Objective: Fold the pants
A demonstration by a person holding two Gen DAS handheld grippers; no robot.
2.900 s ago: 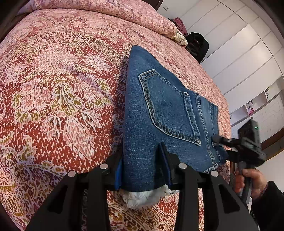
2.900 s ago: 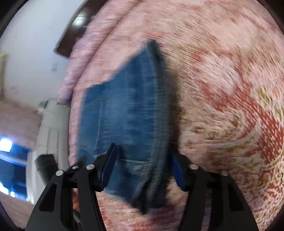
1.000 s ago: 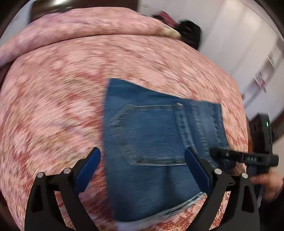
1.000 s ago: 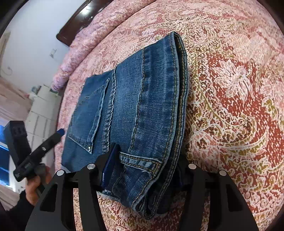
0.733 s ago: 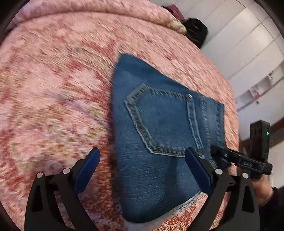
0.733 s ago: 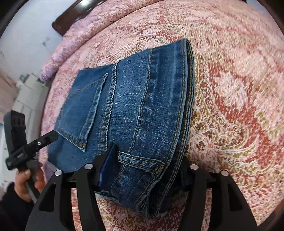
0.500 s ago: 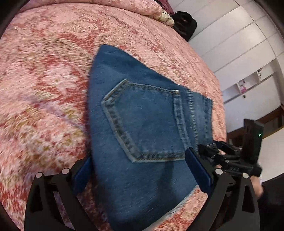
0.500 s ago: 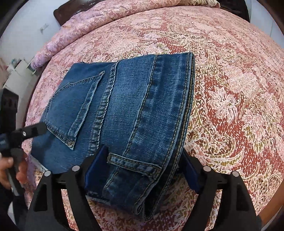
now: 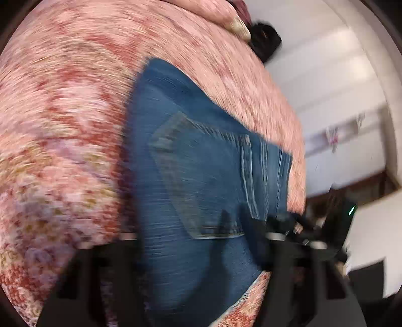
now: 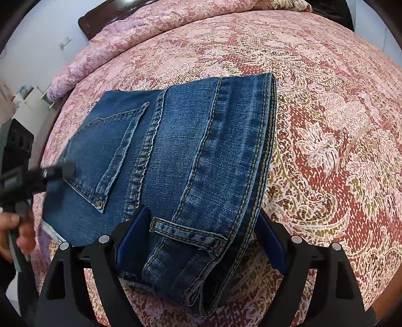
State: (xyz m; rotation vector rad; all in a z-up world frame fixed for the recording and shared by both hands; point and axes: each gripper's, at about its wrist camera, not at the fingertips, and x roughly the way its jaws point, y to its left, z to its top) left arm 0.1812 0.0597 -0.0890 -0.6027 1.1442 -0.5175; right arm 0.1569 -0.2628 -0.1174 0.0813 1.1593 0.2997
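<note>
Folded blue jeans (image 10: 181, 161) lie on the bed, back pocket up, and also show blurred in the left wrist view (image 9: 201, 191). My right gripper (image 10: 201, 241) is open, its blue pads (image 10: 130, 239) straddling the waistband end with the belt loop. My left gripper (image 9: 196, 241) is open at the hem end of the jeans; its fingers are motion-blurred. It shows in the right wrist view (image 10: 57, 173) at the left edge of the jeans. The right gripper shows in the left wrist view (image 9: 289, 226) at the waistband.
A pink and red patterned bedspread (image 10: 326, 125) covers the bed. Pillows (image 10: 125, 42) and a dark headboard (image 10: 105, 15) are at the far end. A black bag (image 9: 263, 42) sits beyond the bed near white wardrobes (image 9: 326, 88).
The right gripper has opened, releasing the waistband it held. The left gripper let go of the hem earlier and now swings in fast over that end; its view is blurred.
</note>
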